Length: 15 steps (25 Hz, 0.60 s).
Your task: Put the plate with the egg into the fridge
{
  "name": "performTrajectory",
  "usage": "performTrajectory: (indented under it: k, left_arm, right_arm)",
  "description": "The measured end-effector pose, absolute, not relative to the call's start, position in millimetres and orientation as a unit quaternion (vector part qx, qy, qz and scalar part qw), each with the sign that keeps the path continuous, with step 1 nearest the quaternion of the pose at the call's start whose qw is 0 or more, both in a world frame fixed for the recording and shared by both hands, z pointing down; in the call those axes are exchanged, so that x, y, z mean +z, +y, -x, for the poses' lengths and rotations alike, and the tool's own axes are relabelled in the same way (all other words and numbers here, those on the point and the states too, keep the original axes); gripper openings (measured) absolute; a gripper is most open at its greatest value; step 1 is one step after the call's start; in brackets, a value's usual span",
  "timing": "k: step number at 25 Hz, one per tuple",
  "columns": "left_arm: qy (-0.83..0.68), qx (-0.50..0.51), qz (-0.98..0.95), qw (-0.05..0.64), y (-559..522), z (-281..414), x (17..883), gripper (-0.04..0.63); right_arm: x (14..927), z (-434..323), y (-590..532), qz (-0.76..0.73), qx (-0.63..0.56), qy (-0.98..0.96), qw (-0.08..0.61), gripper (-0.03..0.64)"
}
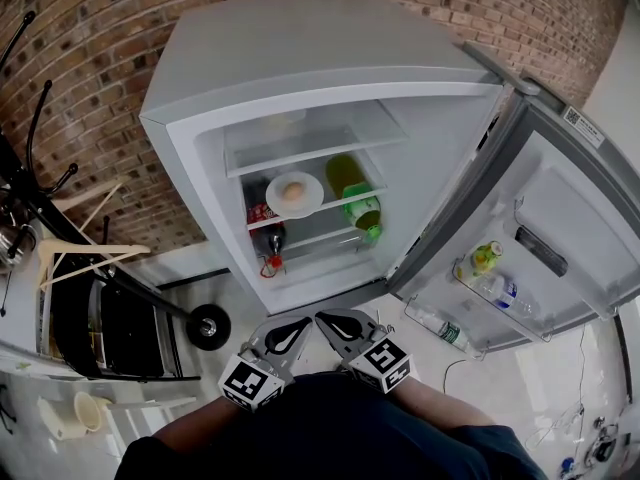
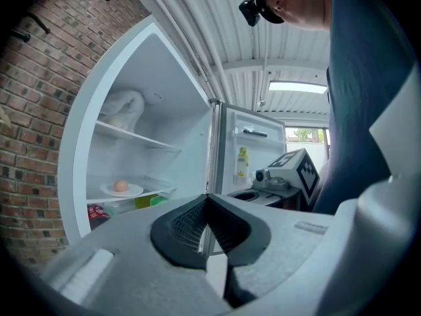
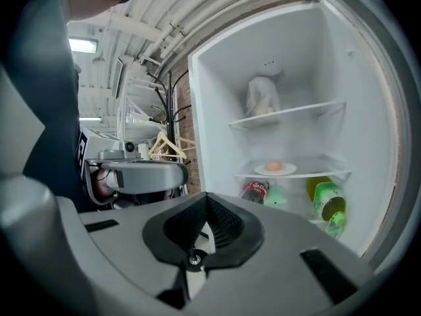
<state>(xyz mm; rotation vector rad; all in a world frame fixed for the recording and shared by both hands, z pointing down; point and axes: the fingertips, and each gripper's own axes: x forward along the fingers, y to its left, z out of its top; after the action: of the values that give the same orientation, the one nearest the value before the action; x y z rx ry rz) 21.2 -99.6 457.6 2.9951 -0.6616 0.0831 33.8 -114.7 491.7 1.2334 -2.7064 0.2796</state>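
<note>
A white plate (image 1: 294, 195) with a single egg (image 1: 292, 190) on it sits on the middle shelf (image 1: 330, 208) inside the open fridge (image 1: 300, 48), towards the left of that shelf. Below the shelf lie a green bottle (image 1: 363, 211) on the right and a dark bottle with a red label (image 1: 263, 218) on the left. On the upper shelf, at the back, is a pale crumpled lump (image 3: 262, 97). The fridge door (image 1: 575, 218) stands swung wide to the right, with a few bottles in its lower racks (image 1: 498, 286). Behind the fridge is a brick wall (image 1: 100, 28).

Both tools are held low in front of the person's body, well apart from the fridge and side by side. The left tool (image 1: 290, 336) is clenched, its dark pads pressed together with nothing between them. The right tool (image 1: 338, 328) is likewise clenched and empty.
</note>
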Motion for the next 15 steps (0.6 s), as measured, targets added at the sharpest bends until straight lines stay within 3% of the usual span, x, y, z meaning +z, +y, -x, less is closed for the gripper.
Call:
performTrajectory:
  k: [15]
  left_arm:
    - [-0.212, 0.033, -0.976, 0.036, -102.4, -22.8, 460.1, 0.005]
  right_arm:
    - [491.1, -38.4, -116.8, -0.418, 0.092, -0.901, 0.074, 0.011]
